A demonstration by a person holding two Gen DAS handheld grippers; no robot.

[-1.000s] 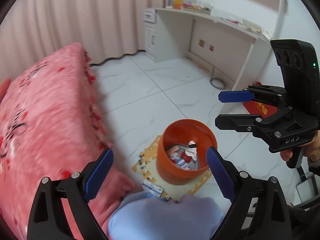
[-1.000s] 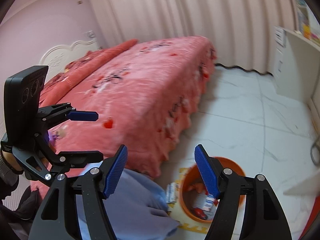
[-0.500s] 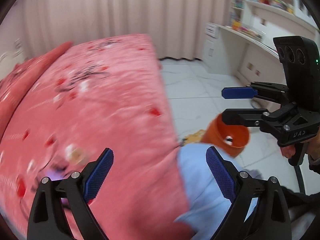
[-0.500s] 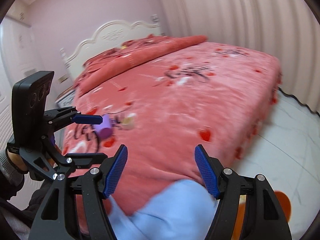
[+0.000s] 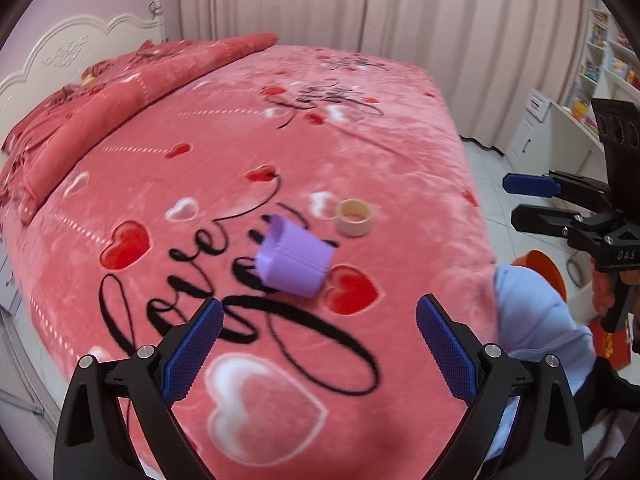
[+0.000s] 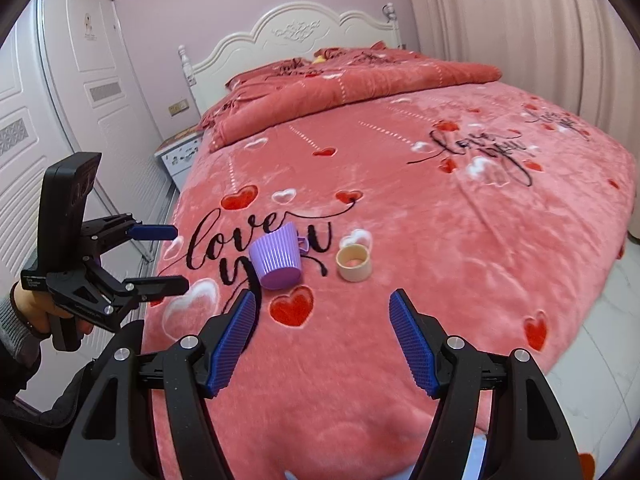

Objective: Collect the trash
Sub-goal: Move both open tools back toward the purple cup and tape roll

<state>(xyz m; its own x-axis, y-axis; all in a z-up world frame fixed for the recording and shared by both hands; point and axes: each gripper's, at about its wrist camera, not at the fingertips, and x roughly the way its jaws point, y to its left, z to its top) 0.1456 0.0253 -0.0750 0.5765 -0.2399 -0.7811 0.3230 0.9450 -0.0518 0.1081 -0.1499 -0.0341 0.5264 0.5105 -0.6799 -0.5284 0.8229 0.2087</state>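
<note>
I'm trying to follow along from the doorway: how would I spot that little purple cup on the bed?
Look at the big pink bedspread and find the black "love you" lettering nearest its foot. The purple cup lies tipped on its side on that lettering. It is ribbed with a small handle, while its only neighbour, a cream ring, is shorter, plain and beige.

Home bedroom: pink-blanketed bed (image 6: 440, 220), white headboard (image 6: 296, 36), curtains (image 5: 400, 8).
</note>
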